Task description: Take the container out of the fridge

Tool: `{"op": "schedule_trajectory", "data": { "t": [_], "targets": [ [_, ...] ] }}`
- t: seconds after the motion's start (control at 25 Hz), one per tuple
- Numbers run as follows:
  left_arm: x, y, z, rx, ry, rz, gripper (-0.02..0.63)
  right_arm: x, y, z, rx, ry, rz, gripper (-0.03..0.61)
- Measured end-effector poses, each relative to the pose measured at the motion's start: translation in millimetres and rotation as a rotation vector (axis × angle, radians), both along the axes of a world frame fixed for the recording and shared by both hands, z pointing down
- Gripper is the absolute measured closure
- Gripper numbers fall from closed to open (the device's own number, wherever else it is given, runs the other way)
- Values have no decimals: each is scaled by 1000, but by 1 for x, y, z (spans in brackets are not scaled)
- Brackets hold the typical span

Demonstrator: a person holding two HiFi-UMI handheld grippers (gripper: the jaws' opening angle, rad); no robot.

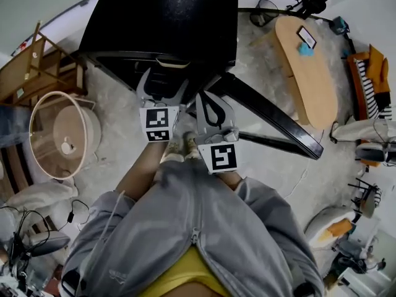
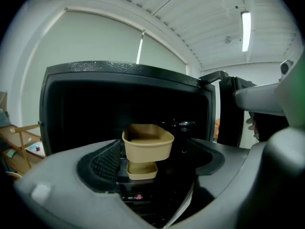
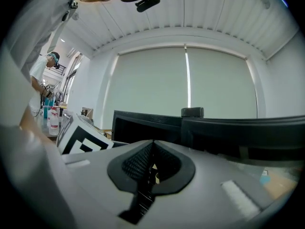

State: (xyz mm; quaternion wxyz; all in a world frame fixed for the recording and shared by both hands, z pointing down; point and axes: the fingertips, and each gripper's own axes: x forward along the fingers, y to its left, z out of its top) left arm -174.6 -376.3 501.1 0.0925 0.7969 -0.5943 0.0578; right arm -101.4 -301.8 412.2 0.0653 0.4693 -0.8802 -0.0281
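Sitting upright, the container [image 2: 148, 144] lies lengthwise across the fridge [image 2: 119, 73] opening.

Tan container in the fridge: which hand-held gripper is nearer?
Left. The left hand-held gripper aims open jaws at the tan rectangular container, not gripping it; the right hand-held gripper, shut, sits back to the right.

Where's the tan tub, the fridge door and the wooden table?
tan container [image 2: 147, 146], left gripper view, its front wall
fridge door [image 1: 272, 117], head view, its top edge
wooden table [image 1: 309, 79], head view, bare tabletop
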Motion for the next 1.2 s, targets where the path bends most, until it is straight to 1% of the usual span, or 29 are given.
{"op": "schedule_trajectory", "data": {
  "t": [0.28,0.36,0.48,0.52,0.64,1.08,1.16,1.2],
  "targets": [
    [8,-21,24,-33,-33,32,156,0,-2,8,-15,14,31,578],
    [7,-26,29,-40,-48,19,135,0,-3,9,-15,21,33,578],
    [2,-34,33,-47,-50,-9,92,2,-2,12,-16,36,40,578],
    [3,-37,35,-50,-50,-9,75,3,-2,13,-17,37,46,578],
    [8,-45,39,-61,-53,6,51,8,-3,15,-26,37,63,578],
    [12,-68,44,-64,-88,-26,49,15,-3,19,-31,52,67,579],
    [11,-70,47,-78,-82,-35,62,16,-2,19,-31,56,64,578],
    [10,-70,47,-82,-75,-38,91,16,-2,19,-32,58,61,578]
  ]
}}
